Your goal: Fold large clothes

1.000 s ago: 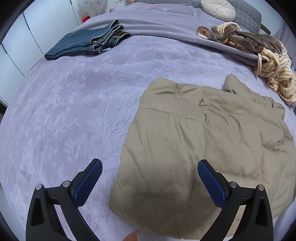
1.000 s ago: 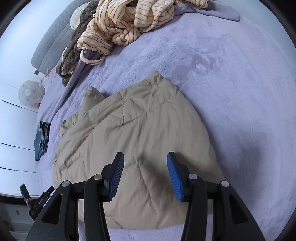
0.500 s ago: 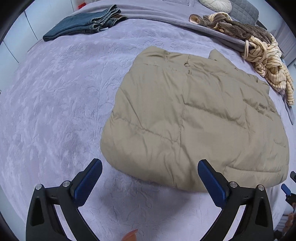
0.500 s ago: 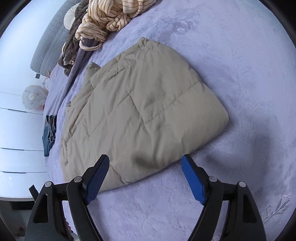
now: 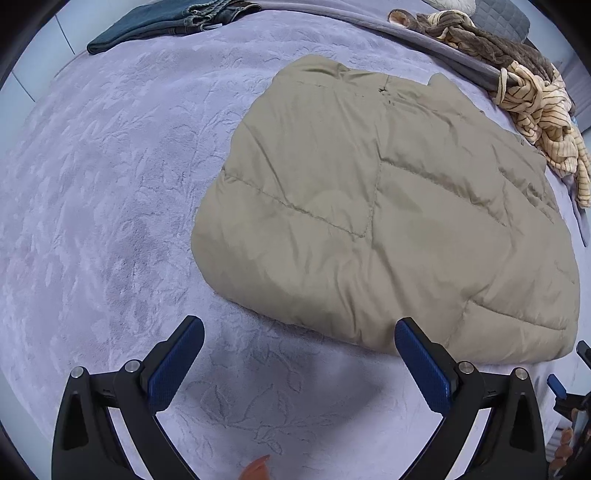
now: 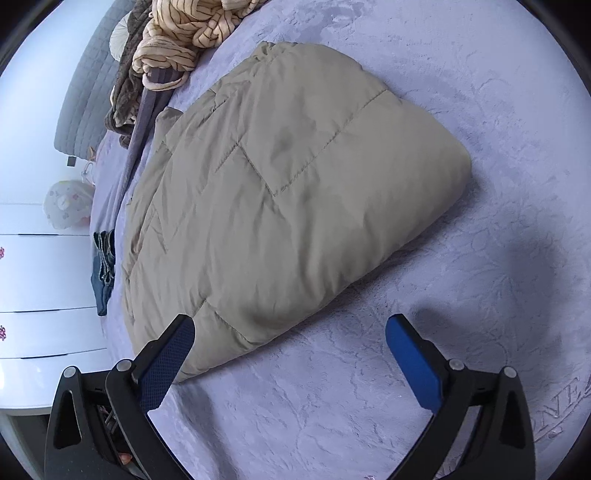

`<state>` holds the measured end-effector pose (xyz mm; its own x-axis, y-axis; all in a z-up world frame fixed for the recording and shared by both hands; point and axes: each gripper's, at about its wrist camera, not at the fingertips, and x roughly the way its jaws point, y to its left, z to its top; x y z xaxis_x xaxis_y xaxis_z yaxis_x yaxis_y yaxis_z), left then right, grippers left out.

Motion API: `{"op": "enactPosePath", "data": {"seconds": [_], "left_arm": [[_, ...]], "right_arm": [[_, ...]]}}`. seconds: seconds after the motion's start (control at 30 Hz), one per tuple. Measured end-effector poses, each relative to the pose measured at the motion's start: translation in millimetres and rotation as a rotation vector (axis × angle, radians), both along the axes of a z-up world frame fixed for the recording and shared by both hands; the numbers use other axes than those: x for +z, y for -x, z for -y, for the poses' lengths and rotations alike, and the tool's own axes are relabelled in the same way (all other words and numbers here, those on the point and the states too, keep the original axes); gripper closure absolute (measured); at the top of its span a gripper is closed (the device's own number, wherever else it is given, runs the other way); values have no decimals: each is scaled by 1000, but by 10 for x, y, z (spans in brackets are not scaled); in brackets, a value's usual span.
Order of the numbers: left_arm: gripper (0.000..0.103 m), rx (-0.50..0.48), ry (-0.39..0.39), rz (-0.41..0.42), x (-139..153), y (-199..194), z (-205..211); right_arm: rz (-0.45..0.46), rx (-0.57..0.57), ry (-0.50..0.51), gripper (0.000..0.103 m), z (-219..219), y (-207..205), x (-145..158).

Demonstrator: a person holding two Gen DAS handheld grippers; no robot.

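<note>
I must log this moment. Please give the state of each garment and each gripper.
Beige puffer jacket: folded, lying flat, not held.
Jeans: folded.
Striped garment: crumpled heap.
Left gripper: open, empty.
Right gripper: open, empty.

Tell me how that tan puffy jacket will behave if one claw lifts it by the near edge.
The jacket looks quilted and puffed, so it is probably light for its bulk. It lies folded in soft layers, so lifted by one edge it would likely sag and unfold. Its smooth shell may slip between the open left claw's pads.
</note>
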<state>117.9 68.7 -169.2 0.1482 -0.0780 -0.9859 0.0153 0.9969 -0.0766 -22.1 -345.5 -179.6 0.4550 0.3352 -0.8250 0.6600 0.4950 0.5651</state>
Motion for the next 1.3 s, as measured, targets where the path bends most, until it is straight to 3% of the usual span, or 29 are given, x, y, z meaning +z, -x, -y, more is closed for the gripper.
{"op": "enactPosePath", "data": {"seconds": [0.3,0.57,0.63,0.83,1.0,1.07,1.1,1.13,1.17,1.23,1.3], "left_arm": [[0,69,53,-25,-144,-119,-136],[0,204,376,-132,-500,-194,-425],[0,242,424,-137,-588,-224,-457],[0,332,497,-68,-614,-435,-464],[1,400,472,-47,-773,-593,-395],[15,390,436,-33,-754,-615,-355],[31,367,429,-19,-709,-619,-346],[54,344,434,-3,-666,-629,-350],[67,312,454,16,-599,-628,-345],[80,252,432,53,-454,-616,-317],[82,168,379,102,-273,-567,-247]], "right_arm": [[7,-33,-62,0,32,-98,-167],[48,-122,-161,0,79,-189,-313],[68,-143,-195,0,75,-249,-342],[140,-172,-291,0,60,-516,-404],[133,-186,-334,0,52,-604,-648],[140,-213,-343,0,61,-583,-680],[142,-225,-349,0,63,-571,-675],[140,-236,-354,3,61,-557,-666],[134,-245,-357,7,61,-547,-660],[120,-259,-364,51,65,-516,-657],[141,-274,-368,66,57,-482,-616]]}}
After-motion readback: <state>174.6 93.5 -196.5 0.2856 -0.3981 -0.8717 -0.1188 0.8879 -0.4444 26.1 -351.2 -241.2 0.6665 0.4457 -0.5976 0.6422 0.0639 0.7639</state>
